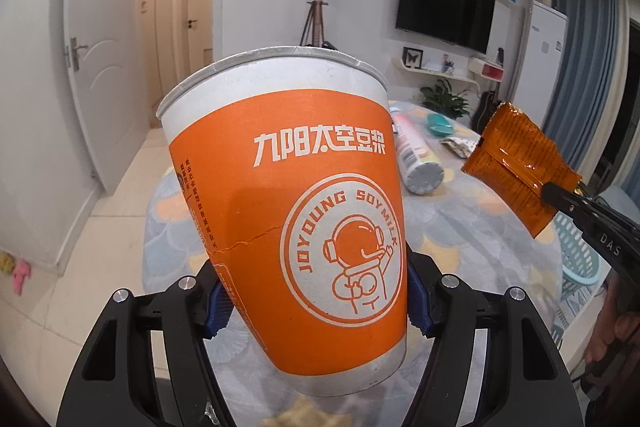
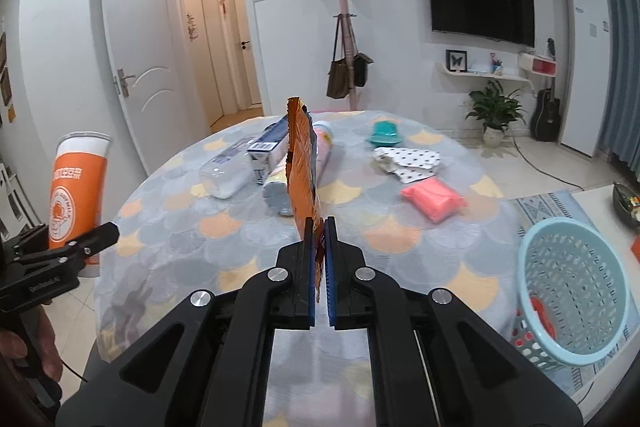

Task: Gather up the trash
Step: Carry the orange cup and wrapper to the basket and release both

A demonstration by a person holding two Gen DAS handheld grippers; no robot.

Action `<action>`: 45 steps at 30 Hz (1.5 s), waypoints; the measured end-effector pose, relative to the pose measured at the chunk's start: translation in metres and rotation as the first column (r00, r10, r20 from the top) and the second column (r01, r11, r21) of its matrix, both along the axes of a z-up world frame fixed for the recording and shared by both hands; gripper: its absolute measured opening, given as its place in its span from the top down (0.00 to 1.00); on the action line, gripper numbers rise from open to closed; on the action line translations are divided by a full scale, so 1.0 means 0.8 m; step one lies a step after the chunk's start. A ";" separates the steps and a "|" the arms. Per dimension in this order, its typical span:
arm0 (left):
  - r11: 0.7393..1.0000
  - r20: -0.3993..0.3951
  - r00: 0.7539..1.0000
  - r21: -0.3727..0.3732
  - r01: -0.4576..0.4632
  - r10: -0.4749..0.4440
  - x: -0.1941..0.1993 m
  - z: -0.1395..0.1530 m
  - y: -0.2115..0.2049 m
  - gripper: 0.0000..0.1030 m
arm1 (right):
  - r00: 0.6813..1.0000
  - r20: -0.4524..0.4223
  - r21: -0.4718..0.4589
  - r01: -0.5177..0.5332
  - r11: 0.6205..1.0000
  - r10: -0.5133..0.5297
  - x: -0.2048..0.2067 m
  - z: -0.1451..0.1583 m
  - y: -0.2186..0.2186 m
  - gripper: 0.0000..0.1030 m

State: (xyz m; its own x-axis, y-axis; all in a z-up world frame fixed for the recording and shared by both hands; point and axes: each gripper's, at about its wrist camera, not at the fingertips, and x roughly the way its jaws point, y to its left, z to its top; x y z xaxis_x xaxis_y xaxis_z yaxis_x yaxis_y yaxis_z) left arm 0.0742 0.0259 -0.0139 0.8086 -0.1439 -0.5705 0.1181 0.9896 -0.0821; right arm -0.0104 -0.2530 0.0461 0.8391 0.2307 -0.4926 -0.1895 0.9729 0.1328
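Observation:
My left gripper point(image 1: 316, 303) is shut on an orange-and-white paper soymilk cup point(image 1: 296, 203), held upright and slightly tilted above the near left edge of the round table. The cup also shows at the left of the right wrist view point(image 2: 76, 187). My right gripper point(image 2: 319, 259) is shut on a flat orange snack wrapper point(image 2: 303, 163), held on edge above the table; the wrapper also shows in the left wrist view point(image 1: 516, 167). A light blue perforated basket point(image 2: 576, 287) stands at the lower right, beside the table, with something red inside.
On the table's scale-patterned cloth point(image 2: 224, 227) lie a clear plastic bottle point(image 2: 228, 175), a blue-white carton point(image 2: 272, 143), a pastel tube can point(image 2: 320, 147), a teal item point(image 2: 386, 133), a dotted white wrapper point(image 2: 408, 163) and a pink pack point(image 2: 434, 201).

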 end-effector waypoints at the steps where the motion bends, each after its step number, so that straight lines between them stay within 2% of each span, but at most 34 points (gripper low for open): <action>1: 1.000 0.002 1.000 -0.001 0.005 -0.005 0.000 0.002 -0.002 0.36 | 1.000 0.002 0.005 0.007 1.000 -0.007 -0.001 0.000 -0.006 0.97; 8: 0.997 0.017 0.997 0.013 0.070 -0.070 0.003 0.015 -0.034 0.36 | 0.998 0.020 0.038 0.052 0.998 -0.053 -0.005 -0.002 -0.044 0.97; 13: 0.987 0.037 0.987 0.028 0.158 -0.159 0.006 0.025 -0.077 0.36 | 0.992 0.032 0.071 0.117 0.991 -0.119 -0.011 -0.006 -0.089 0.97; 20: 0.947 0.034 0.947 0.025 0.319 -0.320 0.017 0.029 -0.160 0.36 | 0.967 0.039 0.133 0.247 0.960 -0.254 -0.024 -0.022 -0.178 0.97; 26: 0.880 0.017 0.880 0.030 0.475 -0.475 0.034 0.031 -0.262 0.36 | 0.920 0.018 0.162 0.383 0.909 -0.391 -0.038 -0.049 -0.262 0.97; 29: 0.823 0.009 0.823 0.024 0.567 -0.568 0.040 0.031 -0.326 0.36 | 0.888 -0.001 0.165 0.455 0.875 -0.461 -0.047 -0.066 -0.305 0.97; 34: 0.755 -0.040 0.754 -0.002 0.656 -0.655 0.050 0.015 -0.404 0.36 | 0.843 -0.040 0.165 0.536 0.828 -0.537 -0.053 -0.094 -0.357 0.97; 39: 0.724 -0.130 0.718 0.001 0.690 -0.684 0.071 -0.018 -0.467 0.36 | 0.818 -0.092 0.163 0.575 0.801 -0.568 -0.049 -0.123 -0.393 0.97; 44: 0.715 -0.207 0.703 0.023 0.699 -0.681 0.096 -0.044 -0.518 0.35 | 0.798 -0.169 0.143 0.600 0.787 -0.578 -0.032 -0.151 -0.421 0.97; 45: 0.707 -0.232 0.688 0.003 0.707 -0.687 0.101 -0.050 -0.528 0.35 | 0.787 -0.182 0.128 0.614 0.779 -0.590 -0.028 -0.156 -0.425 0.97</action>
State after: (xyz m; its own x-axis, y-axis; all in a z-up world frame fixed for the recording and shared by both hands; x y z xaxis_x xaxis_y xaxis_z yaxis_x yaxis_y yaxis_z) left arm 0.1550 -0.3962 -0.0536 0.3622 -0.5627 -0.7431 0.7679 0.6321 -0.1043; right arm -0.0325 -0.5929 -0.0786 0.7693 -0.2104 -0.6032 0.4566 0.8415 0.2889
